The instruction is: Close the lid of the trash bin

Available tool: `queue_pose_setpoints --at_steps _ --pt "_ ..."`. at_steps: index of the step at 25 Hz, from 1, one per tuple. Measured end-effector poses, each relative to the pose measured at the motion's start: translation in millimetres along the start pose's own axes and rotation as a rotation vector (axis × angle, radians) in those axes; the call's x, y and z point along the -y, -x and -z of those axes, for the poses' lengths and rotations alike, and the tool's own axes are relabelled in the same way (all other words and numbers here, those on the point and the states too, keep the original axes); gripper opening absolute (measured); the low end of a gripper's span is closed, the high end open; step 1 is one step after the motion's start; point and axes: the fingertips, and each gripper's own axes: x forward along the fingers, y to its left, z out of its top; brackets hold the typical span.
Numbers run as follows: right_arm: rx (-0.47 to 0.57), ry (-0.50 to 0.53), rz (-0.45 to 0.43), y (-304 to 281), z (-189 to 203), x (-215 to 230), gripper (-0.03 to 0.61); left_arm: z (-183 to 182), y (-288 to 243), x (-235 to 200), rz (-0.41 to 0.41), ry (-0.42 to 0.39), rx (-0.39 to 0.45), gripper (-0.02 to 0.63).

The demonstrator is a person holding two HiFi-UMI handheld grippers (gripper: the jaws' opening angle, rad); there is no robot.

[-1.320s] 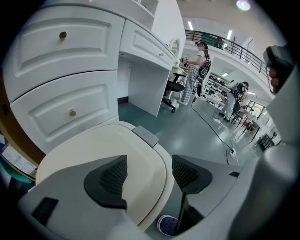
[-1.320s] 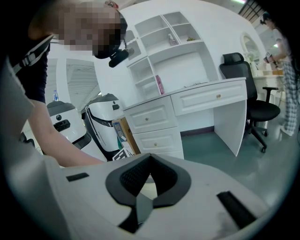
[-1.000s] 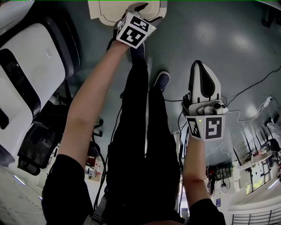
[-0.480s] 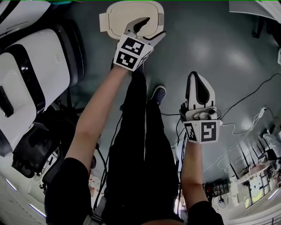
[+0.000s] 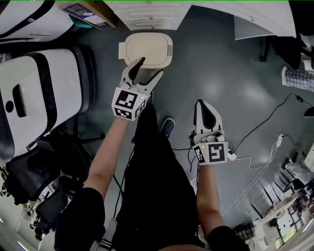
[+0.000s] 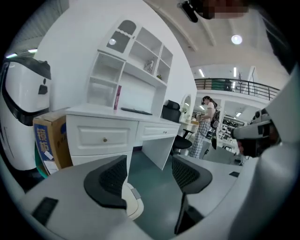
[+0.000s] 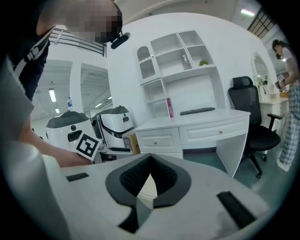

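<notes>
The cream trash bin [image 5: 146, 48] stands on the floor at the top middle of the head view, its lid lying flat and shut on top. My left gripper [image 5: 143, 69] hovers just above the bin's near edge, open, with nothing between its fingers. In the left gripper view the bin [image 6: 132, 204] peeks out beside the left pad [image 6: 108, 180], under my left gripper [image 6: 150, 176]. My right gripper [image 5: 205, 112] hangs lower right, well away from the bin, shut and empty. The right gripper view shows my right gripper [image 7: 149, 174] with tips touching and a sliver of the bin [image 7: 149, 186] behind them.
A white desk with drawers [image 5: 152, 14] stands behind the bin. A large white-and-black machine [image 5: 41, 103] fills the left. A cardboard box [image 5: 88, 12] sits at top left. Cables [image 5: 255, 132] trail over the floor at right. A black office chair [image 7: 255, 126] stands by the desk.
The view has tilted, so the whole bin now shows. My left gripper has drawn back from over the lid toward its near edge. The right gripper has stayed shut.
</notes>
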Motion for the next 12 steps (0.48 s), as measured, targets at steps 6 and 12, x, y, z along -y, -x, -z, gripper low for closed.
queue_pose_setpoints --at_steps 6,12 --pt "0.007 0.024 -0.009 55 -31 -27 0.006 -56 87 56 -0.012 0.008 0.088 0.310" --pt "0.046 0.049 -0.003 101 -70 -34 0.006 -115 157 80 -0.065 0.000 0.192 0.309"
